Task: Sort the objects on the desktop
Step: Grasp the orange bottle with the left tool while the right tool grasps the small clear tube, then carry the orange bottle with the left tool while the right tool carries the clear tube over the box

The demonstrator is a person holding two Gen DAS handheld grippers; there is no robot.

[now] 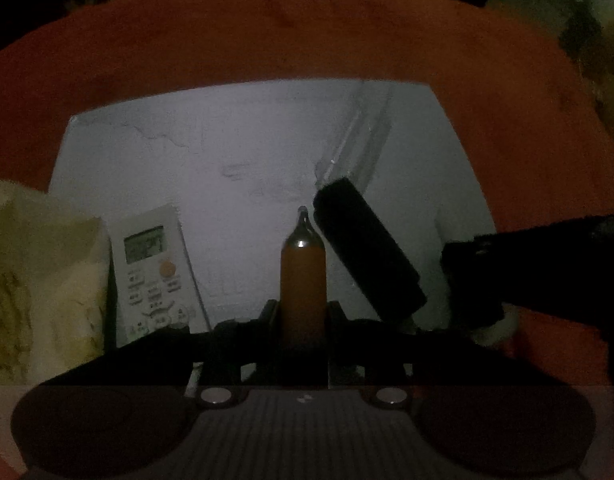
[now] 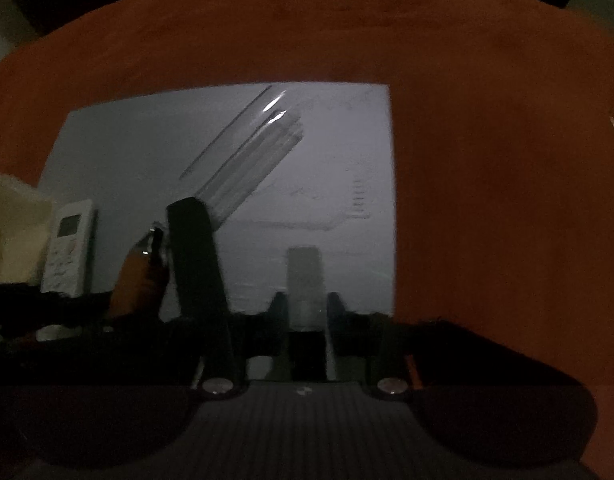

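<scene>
Your left gripper (image 1: 303,312) is clamping an orange pen (image 1: 303,280), its long axis running straight out along the fingers, tip over the white sheet (image 1: 227,152). Your right gripper (image 2: 305,312) is pinching a clear pen cap (image 2: 304,284), lying just right of that pen and well placed for capping.

Orange bottle (image 1: 303,280), white remote (image 1: 155,272) (orange button), black case (image 1: 367,248), grey-white sheet (image 1: 247,152), rust-red cloth (image 1: 307,32).
</scene>
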